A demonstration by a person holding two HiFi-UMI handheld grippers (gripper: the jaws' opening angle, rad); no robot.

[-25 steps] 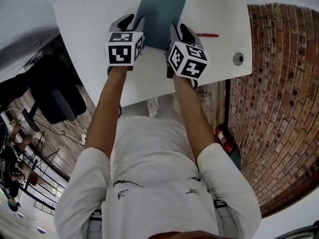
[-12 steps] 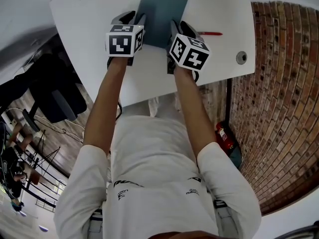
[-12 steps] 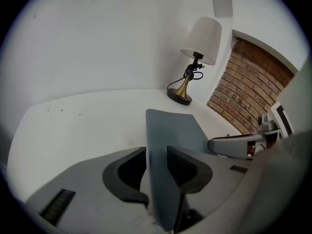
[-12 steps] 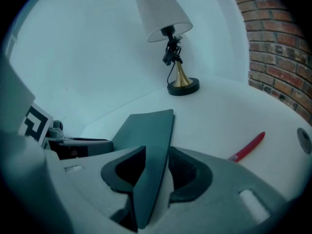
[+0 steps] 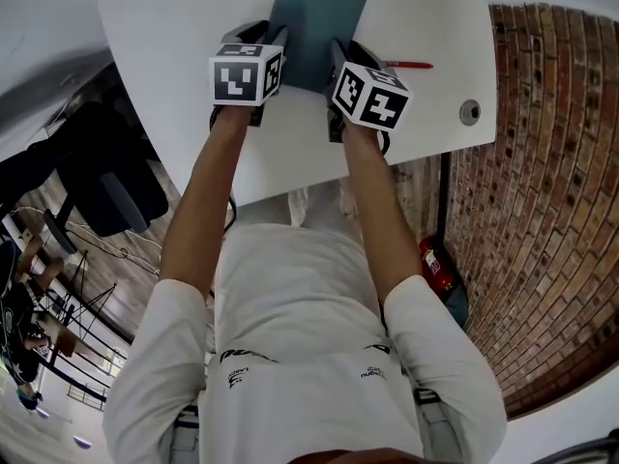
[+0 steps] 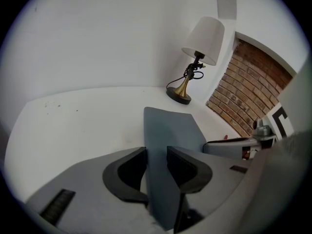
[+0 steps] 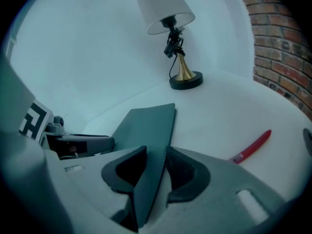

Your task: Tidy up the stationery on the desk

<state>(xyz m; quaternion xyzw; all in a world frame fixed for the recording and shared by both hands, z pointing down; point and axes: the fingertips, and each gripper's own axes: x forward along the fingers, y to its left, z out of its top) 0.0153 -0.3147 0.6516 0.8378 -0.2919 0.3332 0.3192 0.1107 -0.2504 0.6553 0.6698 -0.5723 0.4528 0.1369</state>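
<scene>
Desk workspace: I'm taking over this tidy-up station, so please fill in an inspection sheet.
Surface: white desk, grommet hole near its right edge.
Job's things: grey notebook lying flat; red pen right of it, apart.
Clutter: table lamp at the far edge.
Grippers: left gripper open, jaws just opened wider, notebook's left edge in their gap; right gripper open, jaws just closed slightly, notebook's right edge in their gap.
Cables: cord looped at the lamp's stem.
Surroundings: brick wall, fire extinguisher, dark chair.

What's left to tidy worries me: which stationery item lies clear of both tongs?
The red pen, alone on the desk beside the right tongs. The grey notebook sits between both tongs' jaws, the left tongs just opening, the right just closing.
</scene>
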